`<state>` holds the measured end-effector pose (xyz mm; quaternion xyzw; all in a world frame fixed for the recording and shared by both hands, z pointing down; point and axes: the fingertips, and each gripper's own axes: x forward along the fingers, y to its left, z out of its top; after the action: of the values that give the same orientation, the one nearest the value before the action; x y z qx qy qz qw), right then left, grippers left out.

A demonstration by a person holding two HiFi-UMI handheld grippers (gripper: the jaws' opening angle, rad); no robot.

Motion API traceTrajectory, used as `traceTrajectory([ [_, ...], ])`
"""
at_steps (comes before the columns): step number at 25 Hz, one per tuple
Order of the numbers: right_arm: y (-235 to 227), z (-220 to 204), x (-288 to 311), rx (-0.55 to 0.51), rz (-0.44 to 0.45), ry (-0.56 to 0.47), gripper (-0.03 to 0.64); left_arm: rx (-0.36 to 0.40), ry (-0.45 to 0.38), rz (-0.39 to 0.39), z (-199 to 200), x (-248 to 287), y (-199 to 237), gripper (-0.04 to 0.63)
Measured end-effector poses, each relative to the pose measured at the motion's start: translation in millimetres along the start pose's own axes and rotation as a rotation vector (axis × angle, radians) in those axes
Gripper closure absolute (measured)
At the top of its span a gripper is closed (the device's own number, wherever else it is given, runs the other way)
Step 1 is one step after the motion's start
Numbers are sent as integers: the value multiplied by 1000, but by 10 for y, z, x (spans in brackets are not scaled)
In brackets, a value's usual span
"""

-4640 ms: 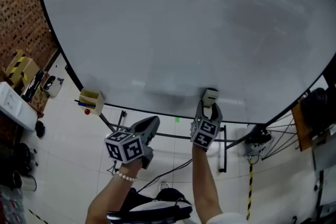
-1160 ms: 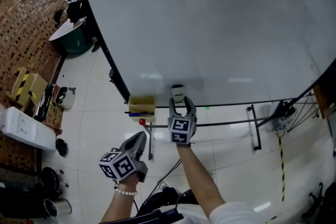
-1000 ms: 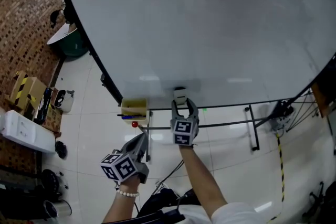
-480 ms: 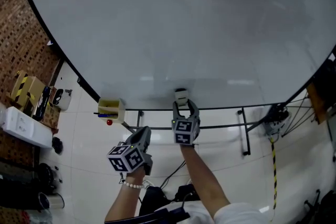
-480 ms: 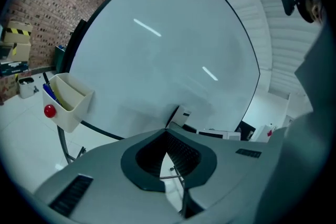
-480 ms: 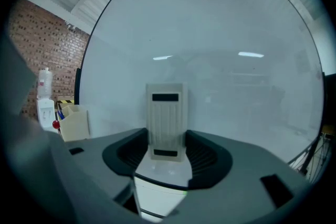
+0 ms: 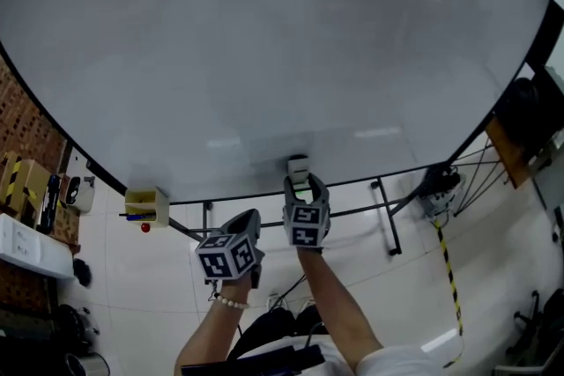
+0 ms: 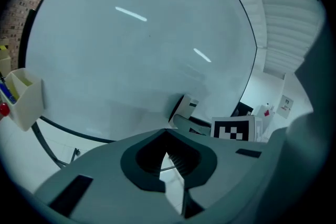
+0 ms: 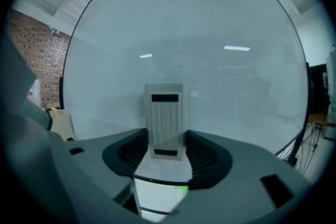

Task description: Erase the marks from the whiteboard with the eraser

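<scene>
Right gripper (image 7: 299,182), clamping the eraser (image 9: 166,122) low on the whiteboard (image 7: 264,40) near its bottom rim; left gripper (image 8: 167,138) idle below, jaws together on nothing. I judge flat eraser contact, even pressure and overlapping strokes best

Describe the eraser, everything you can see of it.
The eraser is a pale grey-white block, plastic by its look, with a ribbed back and two dark slots. It stands upright, clamped between the jaws of the right gripper. Its far end is up against the lower part of the whiteboard, apparently touching it.
</scene>
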<state>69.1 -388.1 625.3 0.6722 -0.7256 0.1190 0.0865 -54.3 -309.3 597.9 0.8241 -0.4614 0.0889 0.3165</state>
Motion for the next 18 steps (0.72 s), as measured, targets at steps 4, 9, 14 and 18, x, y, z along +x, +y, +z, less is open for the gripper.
traceTrajectory([
  [4,-390,48,-55,-8,-24,-27,362,27,48,-75,-84,295,-332,597],
  [9,-993,36,-141,-12,-43,-40,362,30,65,-142,-152,561,-800,597],
  [14,-1839,40,-274,2,-25,-59,360,-16,61,-157,-311,948,-1349,597],
  [18,-2629,-45,-355,-16,-20,-36,358,-43,59,-147,-454,1351,-1894,597],
])
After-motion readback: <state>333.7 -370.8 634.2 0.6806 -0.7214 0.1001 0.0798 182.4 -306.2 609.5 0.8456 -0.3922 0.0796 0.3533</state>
